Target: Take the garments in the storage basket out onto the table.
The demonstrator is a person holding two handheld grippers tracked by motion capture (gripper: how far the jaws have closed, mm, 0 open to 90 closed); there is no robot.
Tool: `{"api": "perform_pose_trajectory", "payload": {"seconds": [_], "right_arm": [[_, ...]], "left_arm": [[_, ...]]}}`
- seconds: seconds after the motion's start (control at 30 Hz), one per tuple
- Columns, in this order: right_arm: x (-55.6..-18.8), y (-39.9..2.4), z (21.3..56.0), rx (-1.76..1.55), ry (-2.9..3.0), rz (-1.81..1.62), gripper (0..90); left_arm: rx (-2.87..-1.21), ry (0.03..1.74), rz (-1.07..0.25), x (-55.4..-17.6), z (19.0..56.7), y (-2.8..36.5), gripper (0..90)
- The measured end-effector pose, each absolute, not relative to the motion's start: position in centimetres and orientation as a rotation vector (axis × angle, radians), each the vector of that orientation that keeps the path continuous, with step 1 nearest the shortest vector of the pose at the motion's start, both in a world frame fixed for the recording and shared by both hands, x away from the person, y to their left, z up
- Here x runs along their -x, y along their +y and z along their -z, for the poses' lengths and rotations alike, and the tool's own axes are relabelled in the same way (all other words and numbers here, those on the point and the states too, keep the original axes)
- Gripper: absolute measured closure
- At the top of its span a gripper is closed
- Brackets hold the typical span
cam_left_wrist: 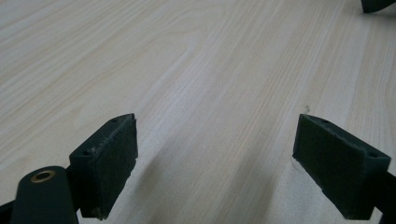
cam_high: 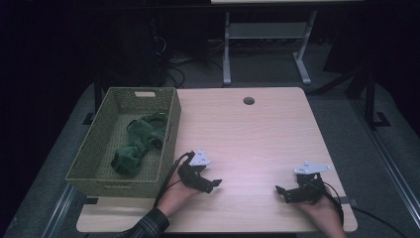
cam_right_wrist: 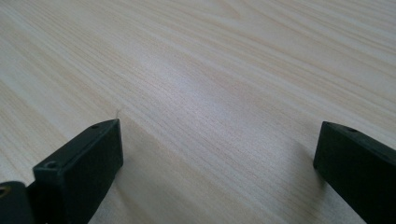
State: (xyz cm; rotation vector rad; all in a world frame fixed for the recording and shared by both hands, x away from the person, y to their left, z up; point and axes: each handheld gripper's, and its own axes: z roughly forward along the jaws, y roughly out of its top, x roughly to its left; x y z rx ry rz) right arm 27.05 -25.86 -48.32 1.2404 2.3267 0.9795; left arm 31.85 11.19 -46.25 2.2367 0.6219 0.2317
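High view: a green woven basket (cam_high: 106,176) is seen at the left edge of the wooden surface (cam_high: 257,134), with a crumpled green cloth (cam_high: 138,141) lying inside it. The left gripper (cam_high: 214,184) is held low just right of the basket, the right gripper (cam_high: 281,191) well apart near the front right corner.

Left gripper view: fingers (cam_left_wrist: 109,163) are spread wide over bare wood, nothing held.

Right gripper view: fingers (cam_right_wrist: 81,163) likewise parted wide, nothing gripped.

A basket (cam_high: 104,144) sat on the table (cam_high: 257,129), just left of the left gripper (cam_high: 214,185), with a cloth (cam_high: 138,141) inside it. The right gripper (cam_high: 281,192) rested well to the right, facing the left one.
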Motion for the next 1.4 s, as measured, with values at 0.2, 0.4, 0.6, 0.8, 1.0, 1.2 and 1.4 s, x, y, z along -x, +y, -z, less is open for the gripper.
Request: {"api": "perform_pose_trajectory", "payload": {"seconds": [0.2, 0.4, 0.6, 0.8, 1.0, 1.2, 1.4], "right_arm": [[-27.1, -25.9, 48.3, -1.24, 2.328, -0.981, 1.2], [-27.1, -25.8, 48.3, -1.239, 2.329, -0.982, 1.2], [-27.1, -25.8, 48.3, -1.239, 2.33, -0.982, 1.2], [-27.1, -25.8, 48.3, -1.237, 2.333, -0.98, 1.2], [-27.1, -25.8, 48.3, -1.238, 2.333, -0.981, 1.2], [-27.1, -25.8, 48.3, -1.238, 2.332, -0.981, 1.2], [-27.1, -25.8, 48.3, -1.238, 2.332, -0.981, 1.2]], "left_arm": [[-2.233, 0.622, -0.221, -31.8, 45.9, 11.2, 13.4], [-2.225, 0.616, -0.217, -31.8, 45.3, 11.3, 13.5], [-2.209, 0.618, -0.202, -31.8, 44.8, 11.3, 13.6], [-2.197, 0.625, -0.193, -31.9, 44.4, 11.4, 13.6], [-2.199, 0.623, -0.186, -31.8, 44.0, 11.4, 13.6], [-2.211, 0.604, -0.193, -31.8, 43.4, 11.4, 13.7], [-2.188, 0.607, -0.191, -31.8, 42.7, 11.4, 13.7]]}}
